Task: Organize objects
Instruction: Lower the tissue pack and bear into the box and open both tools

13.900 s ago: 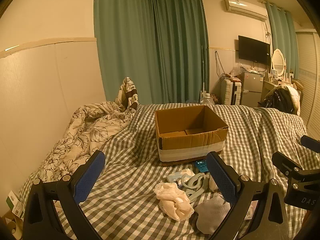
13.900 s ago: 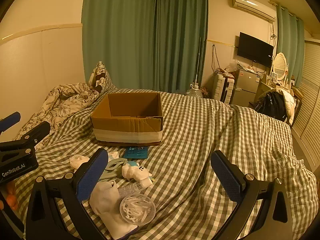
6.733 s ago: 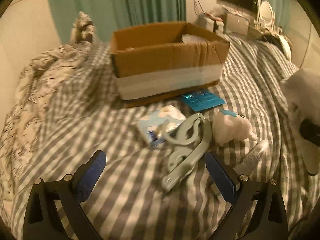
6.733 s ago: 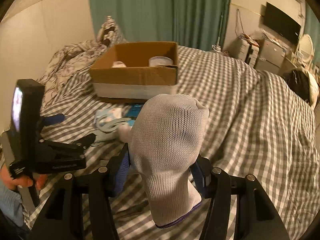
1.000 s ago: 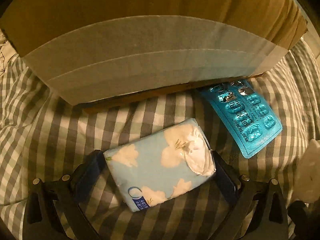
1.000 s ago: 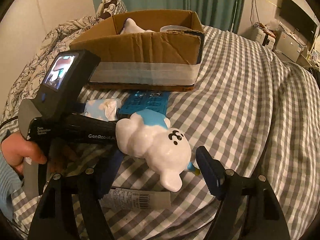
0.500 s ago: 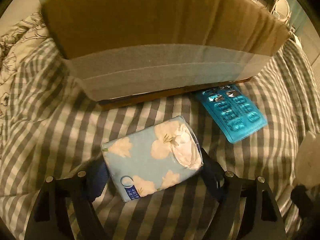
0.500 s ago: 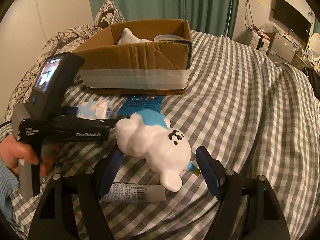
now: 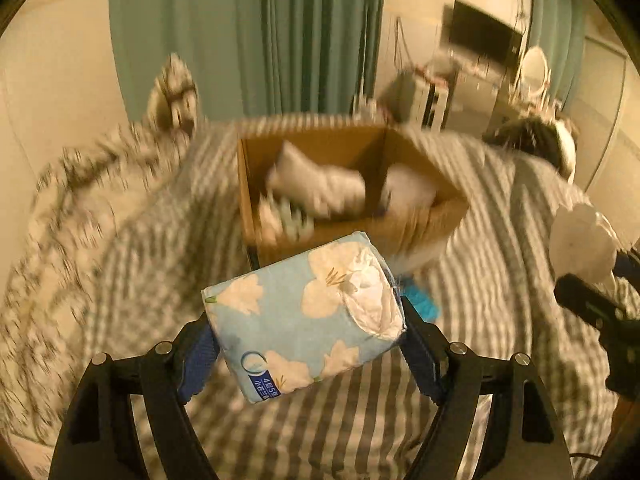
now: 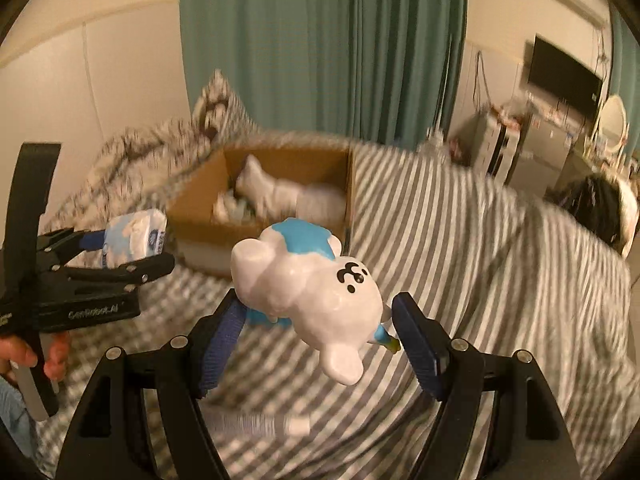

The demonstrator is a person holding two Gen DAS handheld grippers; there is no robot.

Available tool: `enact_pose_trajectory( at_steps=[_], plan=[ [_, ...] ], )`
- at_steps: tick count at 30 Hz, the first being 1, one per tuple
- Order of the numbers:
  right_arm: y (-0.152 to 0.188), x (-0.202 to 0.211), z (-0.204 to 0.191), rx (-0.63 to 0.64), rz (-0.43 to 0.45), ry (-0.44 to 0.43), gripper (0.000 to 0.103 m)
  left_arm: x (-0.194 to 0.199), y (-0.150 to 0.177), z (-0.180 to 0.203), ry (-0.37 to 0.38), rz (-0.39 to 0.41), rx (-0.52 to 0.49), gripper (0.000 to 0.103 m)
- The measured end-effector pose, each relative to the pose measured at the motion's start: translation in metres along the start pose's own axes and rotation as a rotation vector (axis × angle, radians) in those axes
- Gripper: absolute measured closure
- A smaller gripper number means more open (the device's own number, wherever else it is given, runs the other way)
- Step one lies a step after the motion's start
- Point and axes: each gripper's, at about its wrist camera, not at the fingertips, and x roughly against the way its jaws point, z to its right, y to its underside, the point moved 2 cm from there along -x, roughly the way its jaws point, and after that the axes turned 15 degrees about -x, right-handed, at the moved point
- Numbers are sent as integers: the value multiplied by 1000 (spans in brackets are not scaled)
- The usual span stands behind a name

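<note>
My left gripper is shut on a light blue floral tissue pack and holds it in the air in front of the open cardboard box. The pack also shows in the right wrist view. My right gripper is shut on a white and blue bear figurine, lifted above the bed, short of the box. The box holds white gloves and other white items. A blue pill blister lies on the bed by the box's front.
The box stands on a grey checked bedspread. A floral duvet is heaped at the left. A clear tube lies on the bed under my right gripper. Green curtains and a TV are behind.
Both grippers have risen off the bed with their loads. The tissue pack went from lying on the cover to hanging in the air, and the box's inside has come into view.
</note>
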Motion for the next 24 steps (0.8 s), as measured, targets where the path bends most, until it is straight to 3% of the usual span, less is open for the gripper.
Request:
enact_pose_trajectory(
  at_steps=[6, 14, 19, 24],
  plan=[
    [-73, 8, -24, 25, 132, -40, 28, 14, -67, -13, -66, 122, -33, 21],
    [-143, -28, -39, 3, 210, -58, 28, -18, -133, -33, -113, 201, -28, 21],
    [-154, -80, -33, -31, 180, -61, 28, -65, -132, -42, -116, 173, -27, 21],
    [-141, -139, -35, -29, 99, -43, 28, -110, -112, -42, -118, 109, -57, 21]
  ],
)
